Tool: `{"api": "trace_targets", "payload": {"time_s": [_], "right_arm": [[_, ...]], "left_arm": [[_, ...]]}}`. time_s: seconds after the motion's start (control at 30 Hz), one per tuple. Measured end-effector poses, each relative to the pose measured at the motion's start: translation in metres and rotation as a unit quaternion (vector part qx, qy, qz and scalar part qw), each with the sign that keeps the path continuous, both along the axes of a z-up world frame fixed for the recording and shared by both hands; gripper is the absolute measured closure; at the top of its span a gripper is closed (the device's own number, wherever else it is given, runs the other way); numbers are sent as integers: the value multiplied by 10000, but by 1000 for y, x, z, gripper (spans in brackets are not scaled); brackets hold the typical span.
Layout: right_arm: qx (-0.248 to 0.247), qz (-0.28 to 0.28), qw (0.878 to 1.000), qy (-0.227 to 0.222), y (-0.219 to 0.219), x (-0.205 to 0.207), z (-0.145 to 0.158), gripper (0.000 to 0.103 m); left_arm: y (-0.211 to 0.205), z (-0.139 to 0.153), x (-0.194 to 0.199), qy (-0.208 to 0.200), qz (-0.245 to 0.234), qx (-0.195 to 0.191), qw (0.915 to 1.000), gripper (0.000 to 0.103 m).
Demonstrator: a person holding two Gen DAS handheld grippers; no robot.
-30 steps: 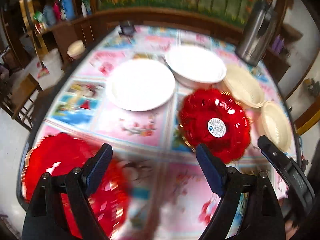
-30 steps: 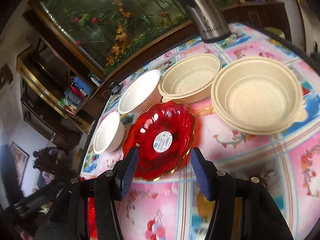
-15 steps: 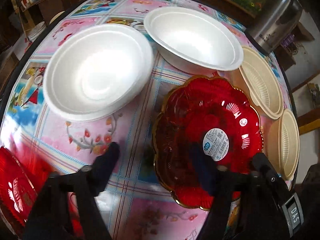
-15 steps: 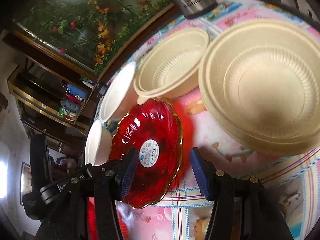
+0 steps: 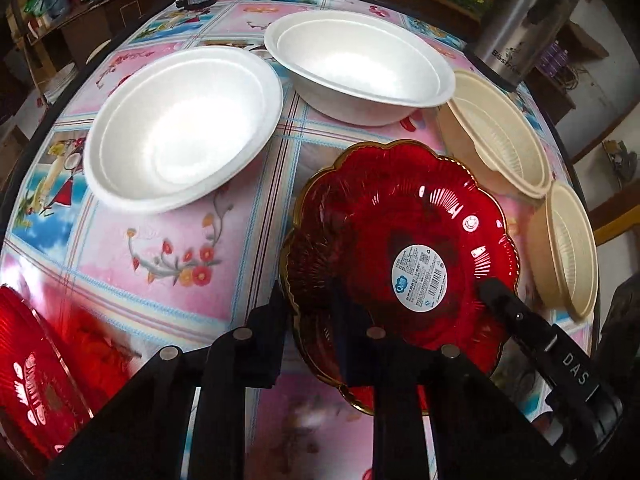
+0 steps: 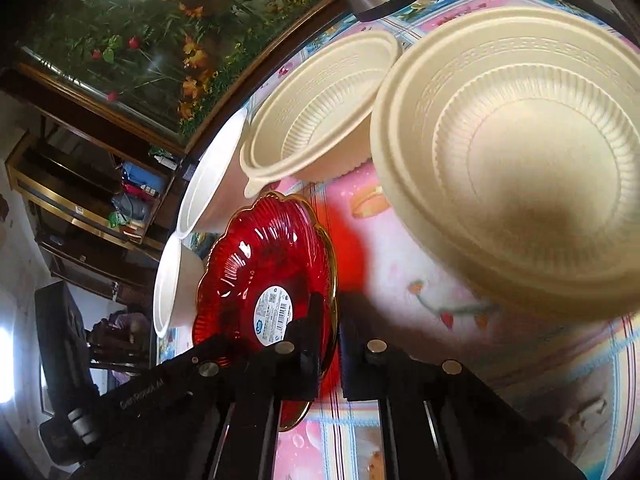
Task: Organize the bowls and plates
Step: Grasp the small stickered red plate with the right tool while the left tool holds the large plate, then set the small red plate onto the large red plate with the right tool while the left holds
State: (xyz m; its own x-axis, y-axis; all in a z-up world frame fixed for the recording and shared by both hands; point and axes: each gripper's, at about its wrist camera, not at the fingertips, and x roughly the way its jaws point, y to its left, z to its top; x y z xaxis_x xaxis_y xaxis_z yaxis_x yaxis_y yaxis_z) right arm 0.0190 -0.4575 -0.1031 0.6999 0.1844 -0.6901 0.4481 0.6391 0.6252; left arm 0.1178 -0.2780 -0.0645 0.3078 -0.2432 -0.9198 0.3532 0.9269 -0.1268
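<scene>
A red scalloped plate (image 5: 400, 240) with a gold rim and a round sticker lies on the flowered tablecloth. My left gripper (image 5: 310, 312) straddles its near-left rim, one finger outside and one seen through the red plastic; its jaws are closing and pinch the rim. In the right wrist view the same red plate (image 6: 260, 264) has its opposite rim clamped in my right gripper (image 6: 332, 316), which is shut on it. A second red plate (image 5: 32, 360) sits at the lower left.
Two white foam bowls (image 5: 180, 128) (image 5: 360, 68) stand behind the plate. Two cream ribbed bowls (image 5: 504, 140) (image 5: 568, 248) crowd its right side, large in the right wrist view (image 6: 520, 160) (image 6: 320, 112). A steel flask (image 5: 520, 16) stands at the back right, near the table's dark edge (image 5: 24, 152).
Both grippers have come down onto the red plate. Their jaws, wide apart before, have drawn together on its opposite rims.
</scene>
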Motion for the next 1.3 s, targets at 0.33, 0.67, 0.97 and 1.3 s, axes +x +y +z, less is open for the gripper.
{"api": "trace_targets", "payload": {"time_s": [0.33,0.67,0.97,1.3], "right_arm": [[-256,89,9996,-27,41,-49,18,95],[-773,986,9891,-768,141,-50,87,94],[-1245,2199,9667,-409,265,-9,67,92],[-2081,2589,9432,-18,307,4,54,79]], "left_arm": [[38,20,-44,-327,-253,-22,9991,85],[172,81,-70,-1283,643,-374,9889,85],[260,37,-59,-797,1535,-127,9849,84],[281,20,-59,-644,1795,170,9815,81]]}}
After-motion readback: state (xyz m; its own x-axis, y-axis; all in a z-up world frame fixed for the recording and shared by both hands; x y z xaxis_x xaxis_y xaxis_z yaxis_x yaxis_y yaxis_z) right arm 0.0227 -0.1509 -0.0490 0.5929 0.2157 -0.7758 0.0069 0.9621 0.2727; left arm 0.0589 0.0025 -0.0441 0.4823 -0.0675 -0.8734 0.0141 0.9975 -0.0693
